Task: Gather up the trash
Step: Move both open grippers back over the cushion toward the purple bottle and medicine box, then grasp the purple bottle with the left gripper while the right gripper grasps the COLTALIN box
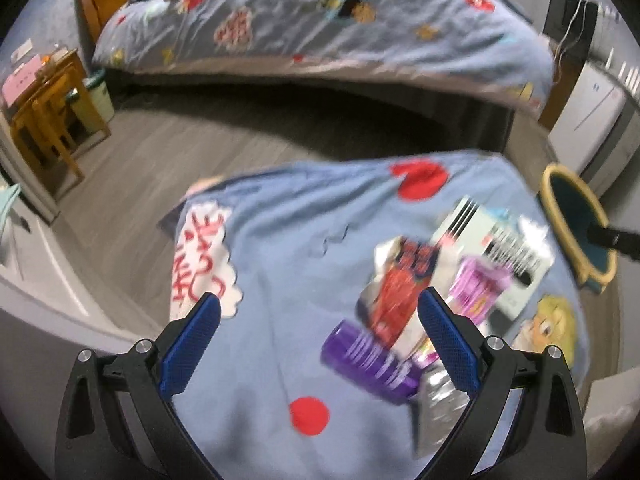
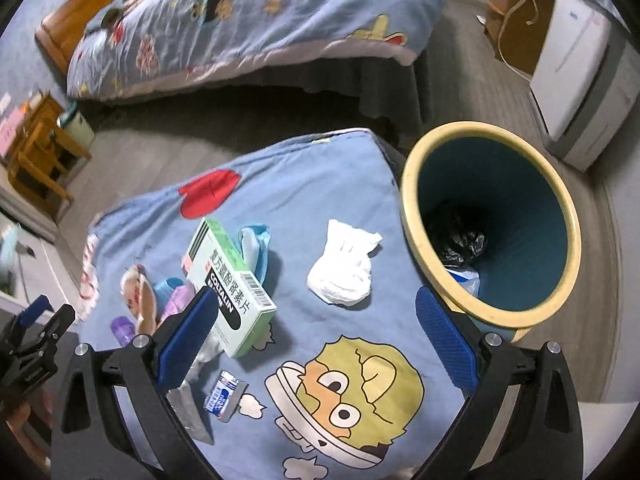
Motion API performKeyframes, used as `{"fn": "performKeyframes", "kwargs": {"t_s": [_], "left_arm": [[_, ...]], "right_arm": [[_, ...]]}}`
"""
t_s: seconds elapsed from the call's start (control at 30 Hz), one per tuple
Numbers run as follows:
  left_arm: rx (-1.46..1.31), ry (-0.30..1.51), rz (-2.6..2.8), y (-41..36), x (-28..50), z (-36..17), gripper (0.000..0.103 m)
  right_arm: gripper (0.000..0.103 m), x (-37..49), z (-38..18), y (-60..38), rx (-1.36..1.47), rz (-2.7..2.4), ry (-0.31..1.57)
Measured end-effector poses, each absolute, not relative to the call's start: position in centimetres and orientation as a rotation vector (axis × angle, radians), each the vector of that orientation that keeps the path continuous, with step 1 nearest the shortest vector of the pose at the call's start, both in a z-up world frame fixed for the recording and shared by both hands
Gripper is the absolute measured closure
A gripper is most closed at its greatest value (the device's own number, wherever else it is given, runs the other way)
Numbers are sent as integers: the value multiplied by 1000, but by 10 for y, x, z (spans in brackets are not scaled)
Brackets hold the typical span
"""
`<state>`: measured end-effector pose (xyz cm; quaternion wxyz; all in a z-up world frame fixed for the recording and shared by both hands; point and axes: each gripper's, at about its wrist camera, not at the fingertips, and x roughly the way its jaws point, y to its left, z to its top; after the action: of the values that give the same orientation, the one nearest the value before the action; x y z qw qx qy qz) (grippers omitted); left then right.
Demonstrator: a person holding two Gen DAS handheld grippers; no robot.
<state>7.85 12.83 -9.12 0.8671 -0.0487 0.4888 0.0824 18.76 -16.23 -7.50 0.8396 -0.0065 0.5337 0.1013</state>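
Jaws of right gripper [image 2: 316,320] wide, white tissue [image 2: 343,270] between.

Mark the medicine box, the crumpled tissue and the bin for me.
medicine box [image 2: 234,280]: right wrist view, on its printed top face.
crumpled tissue [image 2: 342,268]: right wrist view, middle of the white wad.
bin [image 2: 412,184]: right wrist view, on the yellow rim's near-left edge.

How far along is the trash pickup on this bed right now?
Barely started. The bin already holds a black bag and a clear wrapper. Nothing is in hand: the left claw and right claw are both open and empty. Still on the blanket: the green box, white crumpled tissue, purple packets, red snack bag and small blue packet.
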Motion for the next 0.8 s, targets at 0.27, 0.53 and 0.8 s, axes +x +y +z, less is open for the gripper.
{"fn": "performKeyframes", "kwargs": {"t_s": [0.27,0.53,0.8], "left_arm": [[-230,1120,206,130,77,-121,5],[-211,1183,224,119,80,-138,7],[-242,1264,203,110,85,-164,26]], "right_arm": [[6,188,-93,-139,-75,251,1150],[6,193,-102,-139,-54,266,1174],[12,197,-113,-142,-46,276,1193]]}}
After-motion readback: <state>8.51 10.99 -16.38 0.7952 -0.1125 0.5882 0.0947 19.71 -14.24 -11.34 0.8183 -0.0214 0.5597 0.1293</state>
